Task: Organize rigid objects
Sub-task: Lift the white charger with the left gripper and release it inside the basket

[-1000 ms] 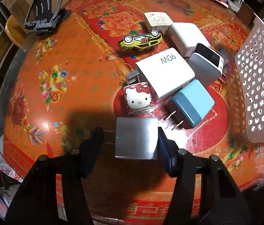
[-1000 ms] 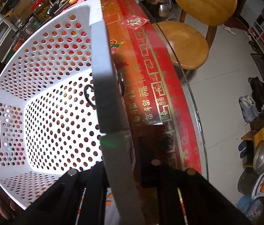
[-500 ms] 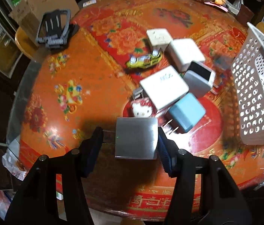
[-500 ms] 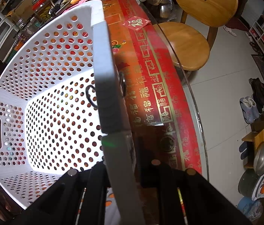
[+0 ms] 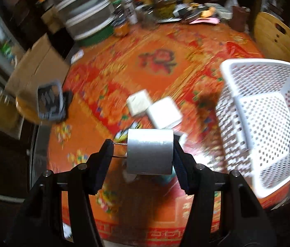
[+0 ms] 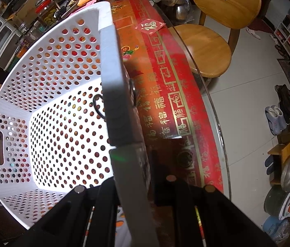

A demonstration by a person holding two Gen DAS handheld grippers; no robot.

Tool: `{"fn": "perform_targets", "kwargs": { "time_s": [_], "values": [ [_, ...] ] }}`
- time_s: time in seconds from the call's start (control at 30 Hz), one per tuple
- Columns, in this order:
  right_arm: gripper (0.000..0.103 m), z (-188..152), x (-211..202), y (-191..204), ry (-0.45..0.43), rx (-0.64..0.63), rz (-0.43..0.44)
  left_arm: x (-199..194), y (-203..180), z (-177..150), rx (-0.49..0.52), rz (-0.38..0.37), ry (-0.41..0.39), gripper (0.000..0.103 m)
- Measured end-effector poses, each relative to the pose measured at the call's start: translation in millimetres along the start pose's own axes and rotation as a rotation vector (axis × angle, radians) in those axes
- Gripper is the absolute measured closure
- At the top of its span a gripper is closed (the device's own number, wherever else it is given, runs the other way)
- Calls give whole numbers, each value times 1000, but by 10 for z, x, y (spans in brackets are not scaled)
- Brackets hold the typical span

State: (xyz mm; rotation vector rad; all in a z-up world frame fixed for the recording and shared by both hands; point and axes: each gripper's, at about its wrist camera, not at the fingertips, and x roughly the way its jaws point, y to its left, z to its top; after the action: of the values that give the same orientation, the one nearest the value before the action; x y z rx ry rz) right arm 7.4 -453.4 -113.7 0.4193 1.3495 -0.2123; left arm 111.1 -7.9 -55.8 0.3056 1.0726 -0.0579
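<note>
My left gripper (image 5: 142, 154) is shut on a silver-grey charger block (image 5: 150, 153), its prongs against the left finger, held high above the red table. Below it lie blurred white charger blocks (image 5: 163, 115) and a beige one (image 5: 138, 101); a yellow toy car (image 5: 122, 134) peeks out behind the held block. The white perforated basket (image 5: 268, 123) stands to the right, tilted. My right gripper (image 6: 132, 173) is shut on the basket's rim (image 6: 114, 103); the basket's inside (image 6: 52, 113) holds nothing.
A black phone stand (image 5: 50, 100) sits at the table's left edge by a cardboard box (image 5: 35, 70). Jars and clutter fill the far side. Wooden chairs (image 6: 206, 47) stand by the table's glass edge (image 6: 217, 123). Shoes and pots lie on the floor.
My left gripper has lifted with the silver charger and tipped up, so the view now shows the far table and more of the basket. The right gripper holds the basket rim as before.
</note>
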Motion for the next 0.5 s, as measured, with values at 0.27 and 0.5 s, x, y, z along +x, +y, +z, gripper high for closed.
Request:
{"fn": "perform_targets", "kwargs": {
  "time_s": [0.27,0.5],
  "values": [
    [94,-2,-1,-24,-3,9,8,-160,-678,406,167,-64,-69,49],
    [94,-4,-5,-38,-4,13,12,-127,-1067,516,244,-123,-81,49]
  ]
}}
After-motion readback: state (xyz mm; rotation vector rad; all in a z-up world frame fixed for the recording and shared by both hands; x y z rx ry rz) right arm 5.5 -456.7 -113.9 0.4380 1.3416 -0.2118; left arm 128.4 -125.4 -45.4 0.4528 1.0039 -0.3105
